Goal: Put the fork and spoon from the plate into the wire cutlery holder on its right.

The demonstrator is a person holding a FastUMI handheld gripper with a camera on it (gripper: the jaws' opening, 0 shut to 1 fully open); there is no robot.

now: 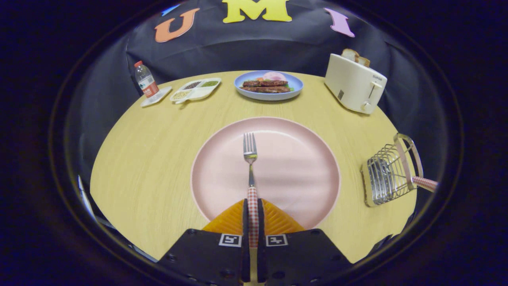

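The gripper (253,216), at the bottom centre of the frame, is closed on the fork (250,167): both fingers press on its checked handle, and the tines point away over the middle of the pink plate (222,159). Whether the fork is lifted clear of the plate or resting on it I cannot tell.

The holder (387,174) sits at the right of the frame on the counter (151,159), apart from the plate. A checked handle (425,182) sticks out of its right side, which I take to be the spoon, already put away, since the plate carries nothing but the fork.

So roughly half is done. Left to do: carry the fork right to the holder, drop it in and let go.
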